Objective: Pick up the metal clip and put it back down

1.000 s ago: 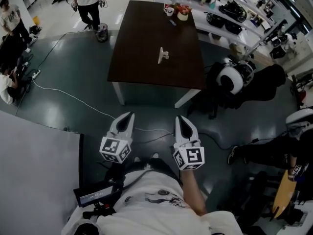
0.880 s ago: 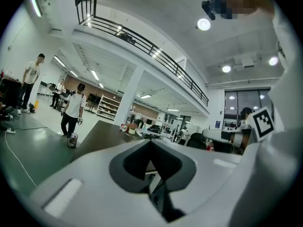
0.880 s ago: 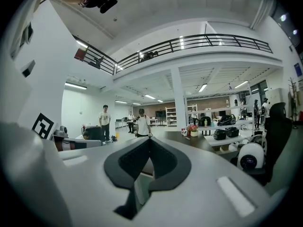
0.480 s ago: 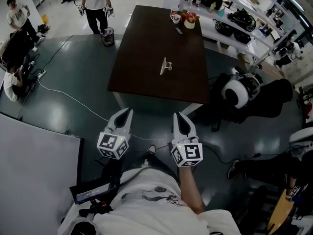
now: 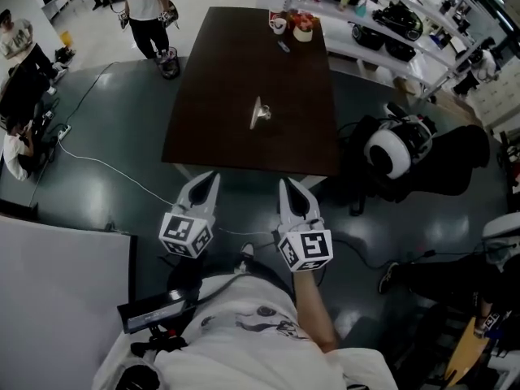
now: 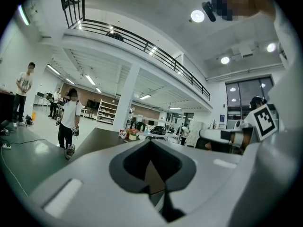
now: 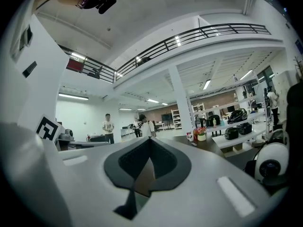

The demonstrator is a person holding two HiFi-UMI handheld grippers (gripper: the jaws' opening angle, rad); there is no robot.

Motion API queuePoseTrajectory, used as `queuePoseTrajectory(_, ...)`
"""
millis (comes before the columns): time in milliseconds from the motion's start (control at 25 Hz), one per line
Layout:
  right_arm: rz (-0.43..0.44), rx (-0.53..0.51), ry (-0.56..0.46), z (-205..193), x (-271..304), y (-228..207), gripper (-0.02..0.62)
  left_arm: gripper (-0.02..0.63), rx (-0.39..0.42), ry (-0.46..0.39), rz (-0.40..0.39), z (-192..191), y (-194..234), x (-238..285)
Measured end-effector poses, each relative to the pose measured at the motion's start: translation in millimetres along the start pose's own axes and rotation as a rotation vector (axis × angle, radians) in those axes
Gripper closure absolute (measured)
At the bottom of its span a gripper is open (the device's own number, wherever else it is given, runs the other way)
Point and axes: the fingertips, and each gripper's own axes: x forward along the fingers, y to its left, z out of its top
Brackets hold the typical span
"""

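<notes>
Approach stage, I'd say; left tongs and right tongs both pinched together, empty; small silver metal clip lies well ahead, mid dark brown desk; next: reach in, spread one pair.

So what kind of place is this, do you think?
Probably a robotics lab or workshop hall: open equipment shelving, a cable trailing over the floor, and a mezzanine railing overhead.

The head view looks steeply down from above the person onto the left gripper, the right gripper and the table ahead, while each gripper view sits close behind its own jaws, faces level, and shares the table's far-end cups.
</notes>
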Motion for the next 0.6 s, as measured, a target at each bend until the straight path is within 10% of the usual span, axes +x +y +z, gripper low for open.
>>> queuePoseTrajectory(600, 0.029, 0.009, 0.038, -4.3, 48.1, -15.1, 0.594, 0.609, -0.023, 0.030, 0.019, -4.6, 23.2, 42.0)
